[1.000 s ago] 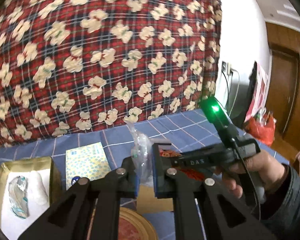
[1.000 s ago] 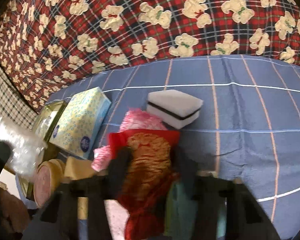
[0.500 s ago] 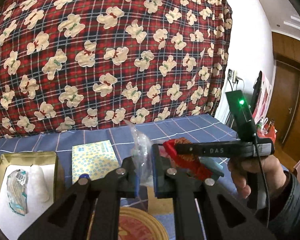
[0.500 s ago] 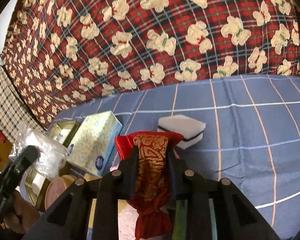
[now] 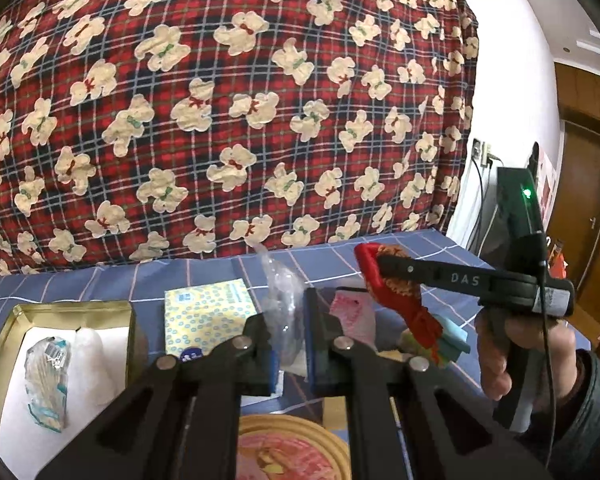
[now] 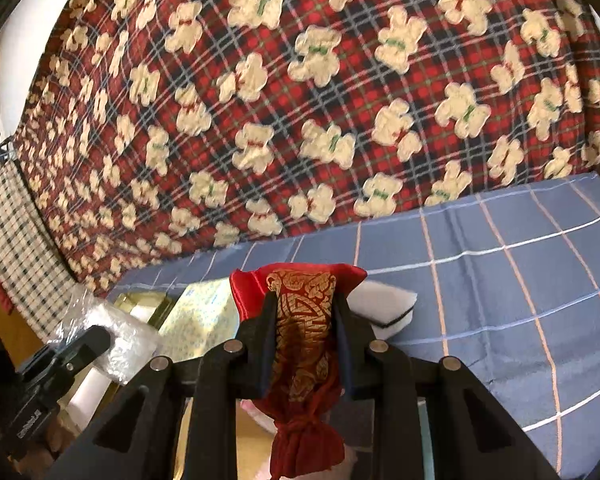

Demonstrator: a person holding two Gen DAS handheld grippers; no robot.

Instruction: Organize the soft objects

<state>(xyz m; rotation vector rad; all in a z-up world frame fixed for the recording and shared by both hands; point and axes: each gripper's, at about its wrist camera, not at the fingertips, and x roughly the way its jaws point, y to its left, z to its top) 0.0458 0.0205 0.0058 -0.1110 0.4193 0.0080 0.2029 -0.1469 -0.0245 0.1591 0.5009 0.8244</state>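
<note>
My left gripper (image 5: pixel 290 316) is shut on a clear plastic packet (image 5: pixel 284 300) with something white inside; the packet also shows in the right wrist view (image 6: pixel 112 340). My right gripper (image 6: pixel 302 316) is shut on a red and gold pouch (image 6: pixel 304 340) and holds it in the air above the blue checked cloth (image 6: pixel 520 280). In the left wrist view the right gripper (image 5: pixel 384 264) holds that pouch (image 5: pixel 404 300) to my right. A gold tin (image 5: pixel 16 320) with white lining holds a wrapped packet (image 5: pixel 46 376) and a white soft lump (image 5: pixel 90 364).
A yellow patterned tissue pack (image 5: pixel 208 316) lies right of the tin. A white sponge with a dark stripe (image 6: pixel 388 308) lies behind the pouch. A pink cloth (image 5: pixel 354 312), teal sponges (image 5: pixel 454 338) and a round tin lid (image 5: pixel 292 452) lie below. A red bear-print blanket (image 5: pixel 220 100) rises behind.
My right gripper has lifted the red pouch up off the pile of soft things. Both views have tilted upward, and my left gripper still holds the clear packet.
</note>
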